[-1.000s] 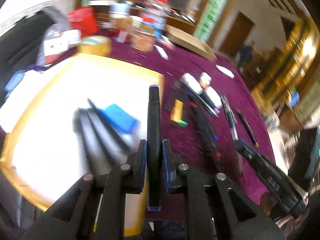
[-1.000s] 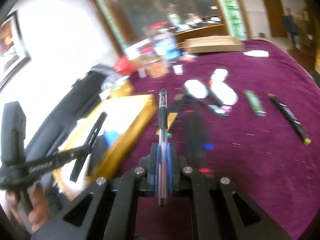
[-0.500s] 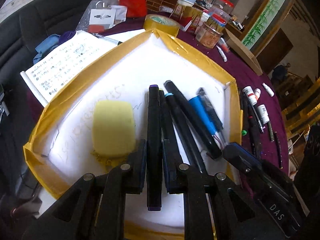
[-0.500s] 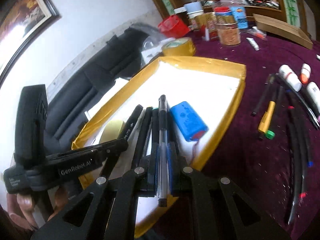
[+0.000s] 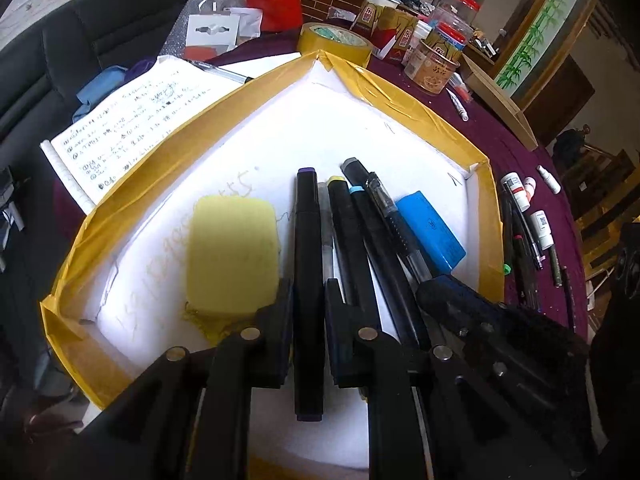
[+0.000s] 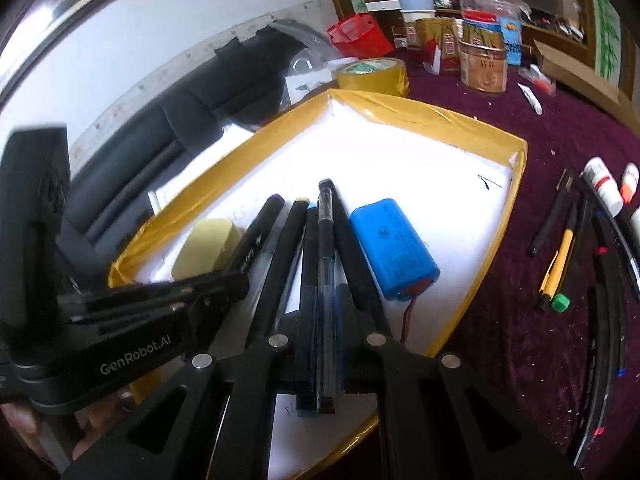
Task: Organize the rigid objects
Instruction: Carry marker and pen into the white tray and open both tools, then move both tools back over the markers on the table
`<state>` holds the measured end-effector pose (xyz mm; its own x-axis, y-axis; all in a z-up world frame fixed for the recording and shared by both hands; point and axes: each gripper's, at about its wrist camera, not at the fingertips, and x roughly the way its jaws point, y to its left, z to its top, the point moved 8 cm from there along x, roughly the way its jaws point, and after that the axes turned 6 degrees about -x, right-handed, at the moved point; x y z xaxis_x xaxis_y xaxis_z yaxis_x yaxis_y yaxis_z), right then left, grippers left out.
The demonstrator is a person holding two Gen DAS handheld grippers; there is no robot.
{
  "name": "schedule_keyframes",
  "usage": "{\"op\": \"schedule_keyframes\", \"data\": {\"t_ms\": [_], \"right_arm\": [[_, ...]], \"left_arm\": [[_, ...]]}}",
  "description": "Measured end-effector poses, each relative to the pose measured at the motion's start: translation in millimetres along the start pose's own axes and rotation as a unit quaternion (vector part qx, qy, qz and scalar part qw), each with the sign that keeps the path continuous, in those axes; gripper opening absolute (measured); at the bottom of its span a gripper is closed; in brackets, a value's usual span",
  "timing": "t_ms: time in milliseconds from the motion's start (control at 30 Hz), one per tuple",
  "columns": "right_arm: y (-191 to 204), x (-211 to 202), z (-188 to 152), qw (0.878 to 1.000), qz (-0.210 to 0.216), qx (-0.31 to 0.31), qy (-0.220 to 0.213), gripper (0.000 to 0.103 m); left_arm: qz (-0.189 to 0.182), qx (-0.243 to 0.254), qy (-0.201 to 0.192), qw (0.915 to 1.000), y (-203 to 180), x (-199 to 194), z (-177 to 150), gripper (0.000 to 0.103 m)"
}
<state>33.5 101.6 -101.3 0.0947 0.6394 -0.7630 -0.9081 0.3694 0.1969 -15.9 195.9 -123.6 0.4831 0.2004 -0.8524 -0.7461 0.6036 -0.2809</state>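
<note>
A white tray with a yellow taped rim [image 5: 400,100] [image 6: 440,116] holds a yellow sponge [image 5: 232,252], a blue battery pack [image 6: 394,248] and several black markers side by side. My left gripper [image 5: 308,292] is shut on a black marker with a purple cap [image 5: 308,240], held low over the tray beside the sponge. My right gripper [image 6: 325,300] has a clear black pen [image 6: 325,240] between its pads. Its jaws are just starting to open, and the pen lies along the row of markers. The two grippers are close together over the tray's near side.
Several pens and markers [image 6: 560,256] and small white bottles [image 6: 604,184] lie on the maroon cloth right of the tray. Behind the tray stand a tape roll [image 5: 336,42], jars [image 5: 436,64] and a cardboard lid [image 5: 496,96]. A written notebook [image 5: 132,120] lies to the left.
Both grippers swung from over the maroon cloth to above the tray and came down, the marker and the pen still in them. Over the last half second they barely moved.
</note>
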Motion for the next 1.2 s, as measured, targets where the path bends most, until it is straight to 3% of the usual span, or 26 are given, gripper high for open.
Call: {"op": "schedule_keyframes", "data": {"t_ms": [67,133,200,333,433,600,1000,1200], "right_arm": [[2.1,-2.5,-1.2,1.000,0.008,0.000,0.002,0.012],[0.9,-11.0,-2.6,1.000,0.021,0.010,-0.007,0.020],[-2.7,-23.3,-3.8,0.999,0.022,0.015,-0.024,0.037],[-18.9,-61.8,-15.8,0.998,0.021,0.033,-0.057,0.037],[-35.9,-83.5,-28.3,0.996,0.007,0.052,-0.072,0.037],[-71.2,-110.2,-60.1,0.991,-0.015,0.102,-0.079,0.037],[-122.5,-156.4,-107.5,0.982,-0.053,0.156,-0.095,0.037],[-144.8,-158.8,-117.7,0.976,-0.060,0.187,-0.092,0.037]], "left_arm": [[0.009,0.008,-0.002,0.9999,-1.1,0.1,-1.2,0.017],[0.015,0.018,-0.007,0.9997,-3.4,-2.5,-3.3,0.029],[0.026,0.027,-0.022,0.9991,-6.3,-8.4,-3.8,0.033],[0.046,0.043,-0.058,0.9963,-16.7,-25.1,-5.9,0.051],[0.054,0.072,-0.087,0.9921,-36.1,-38.1,-10.4,0.054],[0.040,0.116,-0.101,0.9873,-75.2,-49.2,-26.6,0.055],[0.020,0.196,-0.101,0.9751,-146.2,-59.3,-63.8,0.055],[0.013,0.202,-0.079,0.9761,-155.2,-49.8,-73.4,0.055]]}}
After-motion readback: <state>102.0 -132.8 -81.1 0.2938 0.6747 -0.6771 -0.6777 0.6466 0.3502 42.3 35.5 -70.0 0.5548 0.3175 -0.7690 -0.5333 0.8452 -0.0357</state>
